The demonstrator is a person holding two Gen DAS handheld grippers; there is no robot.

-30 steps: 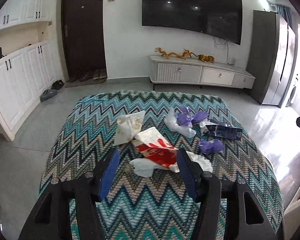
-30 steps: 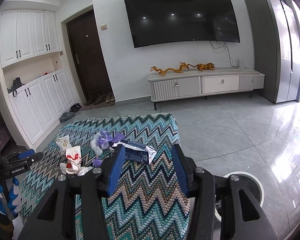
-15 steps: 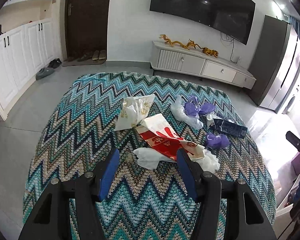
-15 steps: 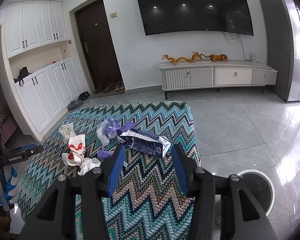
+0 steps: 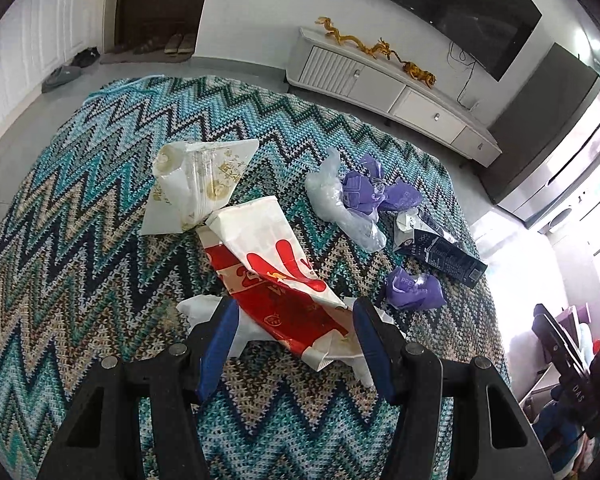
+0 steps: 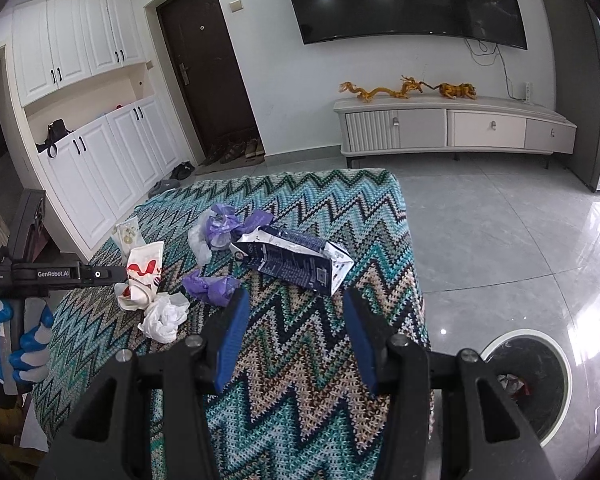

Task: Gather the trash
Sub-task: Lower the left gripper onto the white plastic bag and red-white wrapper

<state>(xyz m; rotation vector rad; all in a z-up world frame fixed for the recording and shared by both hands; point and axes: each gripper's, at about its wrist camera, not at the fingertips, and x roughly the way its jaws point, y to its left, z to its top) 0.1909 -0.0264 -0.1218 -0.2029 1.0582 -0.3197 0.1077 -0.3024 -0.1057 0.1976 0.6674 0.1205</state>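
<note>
Trash lies on a zigzag-patterned table (image 5: 80, 280). My left gripper (image 5: 294, 312) is open, its jaws on either side of a red and white wrapper (image 5: 268, 264) that lies on crumpled white paper (image 5: 204, 312). Beyond it are a white and gold bag (image 5: 196, 184), a clear bag with purple wrappers (image 5: 352, 200), a purple wad (image 5: 414, 286) and a dark blue carton (image 5: 440, 248). My right gripper (image 6: 294, 300) is open and empty just short of the blue carton (image 6: 292, 260), with the purple wad (image 6: 210, 284) by its left finger.
A round bin with a white rim (image 6: 556, 384) stands on the floor right of the table, with trash inside. The left gripper's handle and gloved hand (image 6: 24, 320) show at the table's left side. A TV cabinet (image 6: 452, 128) stands at the far wall.
Both grippers have moved forward and down toward the trash. The left jaws now straddle the red and white wrapper; the right one has closed in on the blue carton.
</note>
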